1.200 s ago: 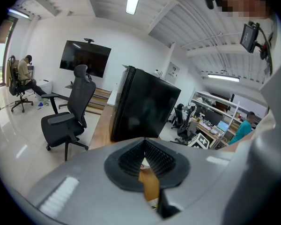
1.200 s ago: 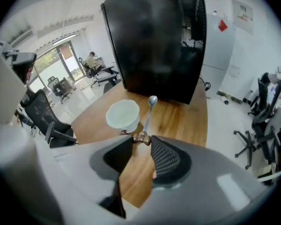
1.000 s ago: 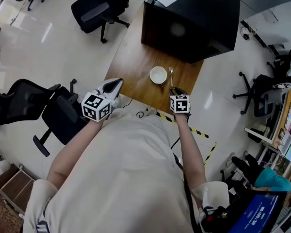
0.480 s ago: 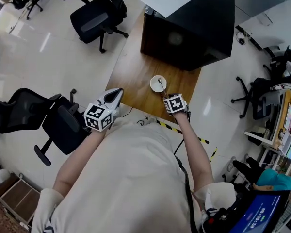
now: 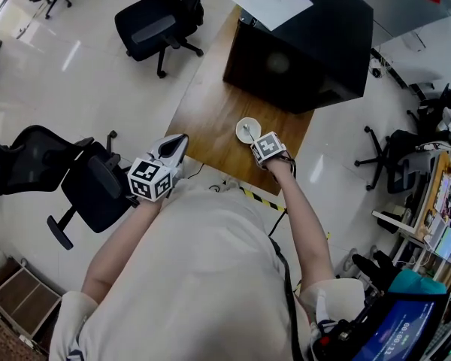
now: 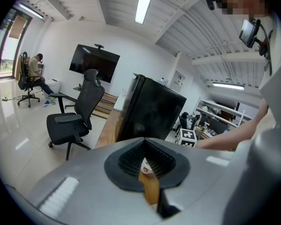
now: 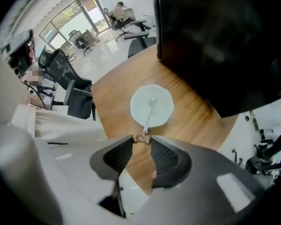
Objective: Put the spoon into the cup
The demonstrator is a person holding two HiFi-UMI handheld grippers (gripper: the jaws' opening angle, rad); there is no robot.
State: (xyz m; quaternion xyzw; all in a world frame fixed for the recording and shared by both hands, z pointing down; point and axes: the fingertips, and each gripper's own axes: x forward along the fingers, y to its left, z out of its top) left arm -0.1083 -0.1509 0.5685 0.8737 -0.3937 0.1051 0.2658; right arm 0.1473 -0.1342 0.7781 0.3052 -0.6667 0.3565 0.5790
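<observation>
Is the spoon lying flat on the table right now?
No: the right hand-held gripper pinches the spoon by its handle, bowl over the cup.

Head view steeply overhead, other two low and close, shared table [image 5: 203, 119]

Spoon [image 7: 149, 114] handle's end hidden between jaws of the right gripper [image 7: 141, 138]; black cabinet [image 5: 308, 43] cropped by head view's top edge
</observation>
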